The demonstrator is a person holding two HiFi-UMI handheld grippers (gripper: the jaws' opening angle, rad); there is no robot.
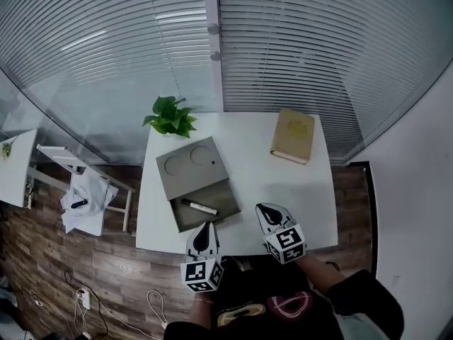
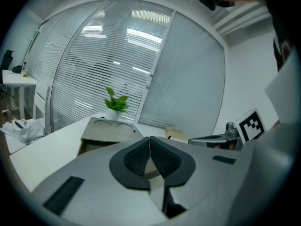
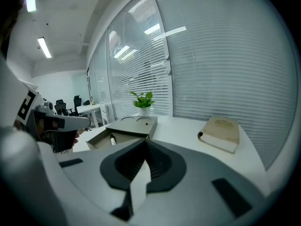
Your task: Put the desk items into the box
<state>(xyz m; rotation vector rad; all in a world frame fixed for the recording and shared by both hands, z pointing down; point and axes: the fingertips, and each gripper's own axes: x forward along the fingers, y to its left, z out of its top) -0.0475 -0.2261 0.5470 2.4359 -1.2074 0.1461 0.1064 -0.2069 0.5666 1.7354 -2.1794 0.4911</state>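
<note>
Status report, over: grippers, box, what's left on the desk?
Left gripper and right gripper shut, empty, near desk front edge. Pen lies in open box; book not yet boxed, far right corner. Nothing blocking book.

Grey box (image 1: 185,180), tan book (image 1: 292,136) (green plant (image 1: 170,115))

Head view: high over near edge of bench (image 1: 248,154), facing steeply down; whole benchtop small, far off.
Left gripper view: low at near edge, left of middle, facing almost level along own jaws toward far edge; box (image 2: 110,130) close ahead.
Right gripper view: low at near edge, right of middle, angled toward far left corner.
All three share box, plant (image 2: 115,102), book (image 3: 220,133).
Left gripper view catches right gripper (image 2: 197,139) at frame right; right gripper view catches left gripper (image 3: 80,121) at frame left.
</note>
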